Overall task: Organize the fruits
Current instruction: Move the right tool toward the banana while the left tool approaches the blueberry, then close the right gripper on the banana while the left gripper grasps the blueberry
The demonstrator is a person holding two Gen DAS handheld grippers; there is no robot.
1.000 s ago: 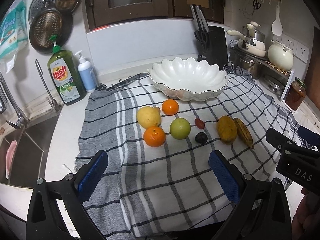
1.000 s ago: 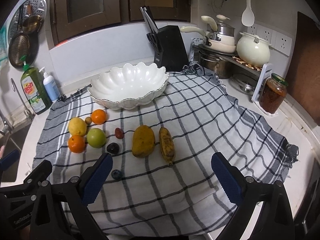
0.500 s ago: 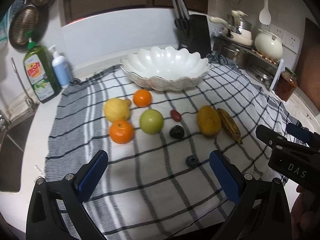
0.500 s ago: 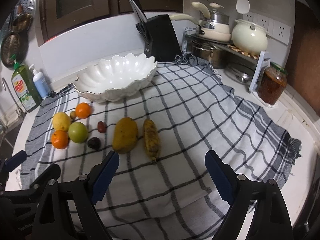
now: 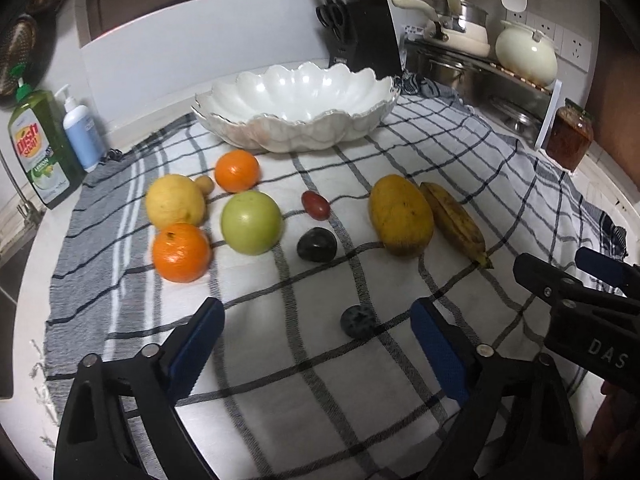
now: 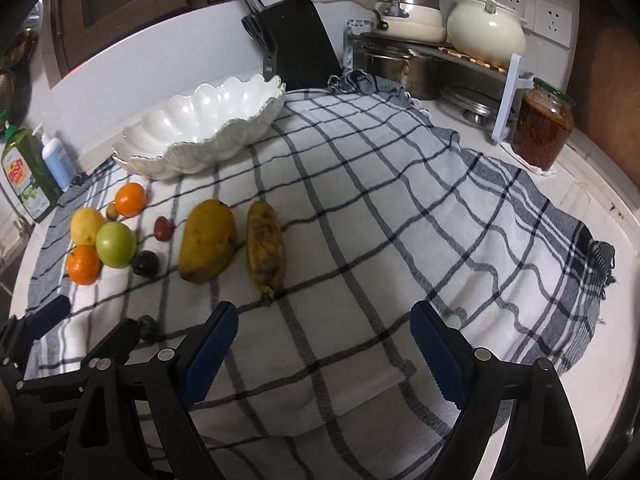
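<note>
Fruit is laid out on the checked cloth (image 5: 460, 152), all of it outside the white bowl (image 5: 296, 108), which sits at twelve o'clock of the spread. And there's movement from half a second back: the left gripper (image 5: 318, 344) has pushed in, the fruit looms larger in its view, and the small dark berry (image 5: 357, 321) now lies just ahead of its tips, between the two blue pads. The right gripper (image 6: 324, 344) has swung a touch too; the banana (image 6: 264, 246) now lies at its twelve o'clock, just beyond the gap, and the mango (image 6: 206, 240) at eleven.

Left view: lemon (image 5: 175, 200) and near orange (image 5: 181, 252) at ten o'clock, touching; the far orange (image 5: 237, 171) behind them; the green apple (image 5: 251, 222) beside them. The red grape (image 5: 315, 205) and dark plum (image 5: 317, 244) are at twelve, apart from each other. A tiny tan fruit (image 5: 203, 185) is tucked behind the lemon.

Tools: left jaws spread wide, gripping nothing, touching nothing. Right jaws equally wide, nothing between them but cloth. The right gripper shows at three o'clock in the left view, near the banana's tip but apart from it.
</note>
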